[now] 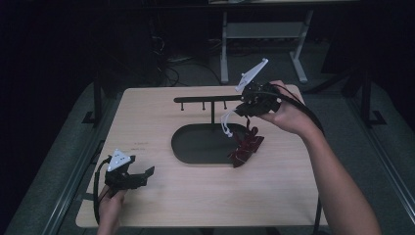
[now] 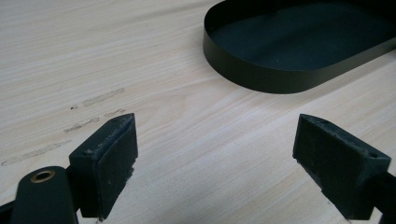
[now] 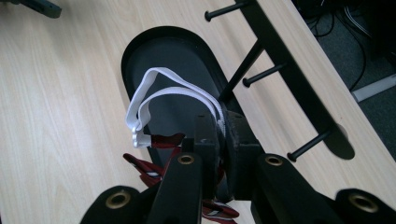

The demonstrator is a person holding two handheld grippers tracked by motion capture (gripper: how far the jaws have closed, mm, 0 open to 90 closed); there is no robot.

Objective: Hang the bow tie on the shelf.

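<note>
Two claws are in play, and going left to right I start with my left claw (image 1: 128, 174), parked near the front-left corner of the pale wooden tabletop (image 1: 161, 196) with its jaws spread wide and nothing between them. In the left gripper view it faces the low black oval metal tray (image 2: 261, 77) across bare wood.

Further right, that tray sits mid-tabletop, with the black T-shaped hanging rack (image 1: 208, 100) rising from its far side, its bar running left-right and short pegs (image 3: 264, 74) sticking out.

My right claw (image 1: 243, 110) hovers over the tray's right end, pressed together on the white elastic strap loop (image 3: 163, 91) of a dark red striped fabric item (image 1: 244, 147), which dangles below it and touches down at the tray's right rim. The pegs lie just beyond and left of the pinch, so I judge the right hand does the hanging; the loop's opening faces away from the claw, toward the rack.

What the fabric actually is I cannot make out, and its lower part is cut off in the right gripper view.
</note>
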